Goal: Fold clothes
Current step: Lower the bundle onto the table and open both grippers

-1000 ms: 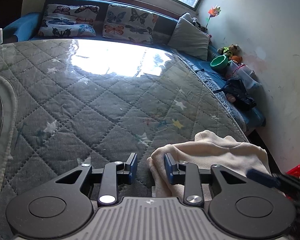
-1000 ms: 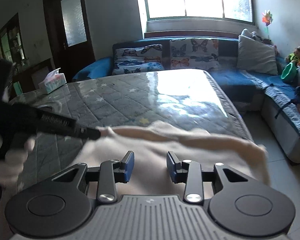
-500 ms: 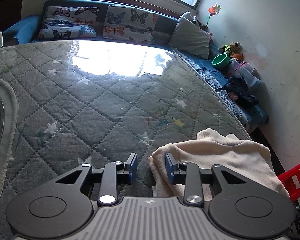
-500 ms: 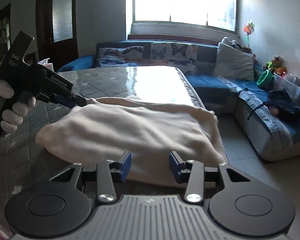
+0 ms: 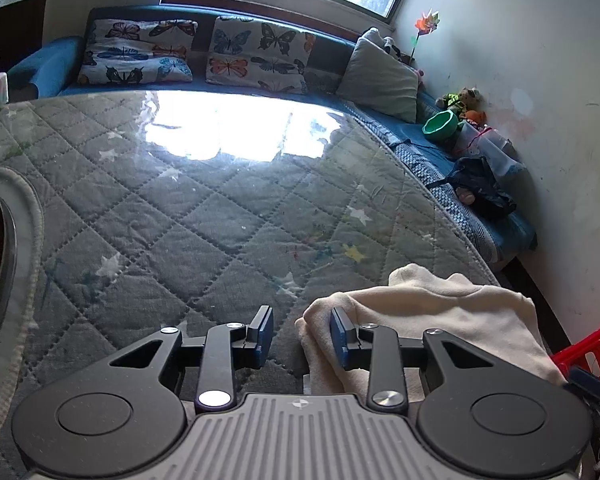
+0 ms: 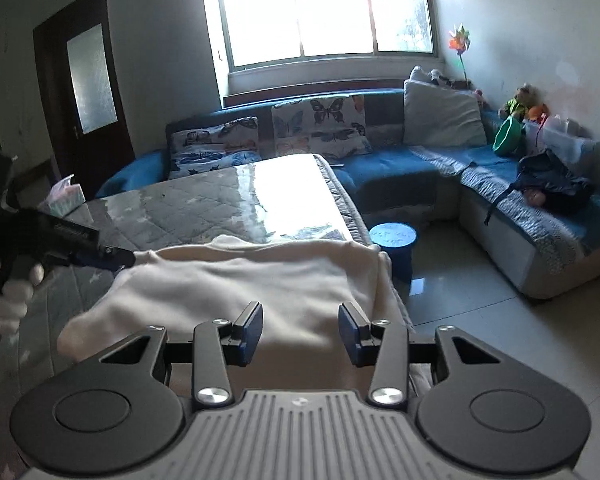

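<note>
Blue stool (image 6: 394,238) beside quilted table (image 6: 204,204)

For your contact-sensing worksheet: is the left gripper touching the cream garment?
Touching. Left wrist view shows the cream garment edge pressed against one of the left gripper fingers.

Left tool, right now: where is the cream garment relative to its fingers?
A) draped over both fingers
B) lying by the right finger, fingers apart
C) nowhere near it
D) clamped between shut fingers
B: the left tool is open, and the cream garment lies at its right finger, unclamped.
</note>
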Demonstrator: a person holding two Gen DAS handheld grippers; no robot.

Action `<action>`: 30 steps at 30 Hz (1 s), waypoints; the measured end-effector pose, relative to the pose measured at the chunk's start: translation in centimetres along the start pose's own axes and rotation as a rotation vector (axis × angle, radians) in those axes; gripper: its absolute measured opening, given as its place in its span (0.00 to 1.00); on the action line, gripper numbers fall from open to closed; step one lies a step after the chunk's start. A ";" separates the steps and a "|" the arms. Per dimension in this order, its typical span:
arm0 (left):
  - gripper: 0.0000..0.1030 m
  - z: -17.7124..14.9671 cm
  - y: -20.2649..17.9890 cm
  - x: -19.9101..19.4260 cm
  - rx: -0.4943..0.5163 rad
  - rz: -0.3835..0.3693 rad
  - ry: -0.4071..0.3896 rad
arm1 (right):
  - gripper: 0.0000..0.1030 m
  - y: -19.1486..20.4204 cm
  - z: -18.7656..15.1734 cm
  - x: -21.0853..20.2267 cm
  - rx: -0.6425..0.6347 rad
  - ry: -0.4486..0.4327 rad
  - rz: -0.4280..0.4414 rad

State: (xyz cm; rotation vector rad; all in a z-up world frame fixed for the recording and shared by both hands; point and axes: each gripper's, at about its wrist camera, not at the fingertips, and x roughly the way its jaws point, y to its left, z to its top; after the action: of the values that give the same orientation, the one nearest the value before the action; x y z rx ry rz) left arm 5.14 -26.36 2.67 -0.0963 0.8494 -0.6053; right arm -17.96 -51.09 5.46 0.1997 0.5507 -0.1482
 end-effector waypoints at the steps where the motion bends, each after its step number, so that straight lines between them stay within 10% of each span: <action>1: 0.33 0.0 0.0 -0.2 -0.001 -0.002 -0.004 | 0.41 -0.3 0.1 0.6 0.007 0.005 -0.007; 18: 0.33 -3.1 -3.9 -3.2 0.088 -0.165 0.011 | 0.42 -1.7 -1.4 0.5 0.076 0.025 -0.045; 30: 0.39 -6.0 -5.4 -2.9 0.173 -0.109 0.009 | 0.68 1.0 -2.2 -0.4 0.008 0.007 -0.048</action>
State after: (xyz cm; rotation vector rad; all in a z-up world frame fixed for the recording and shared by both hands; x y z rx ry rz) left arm -3.17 -28.41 2.35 0.0177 0.8005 -0.7800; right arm -19.27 -49.58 3.98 0.1953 0.5619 -0.1961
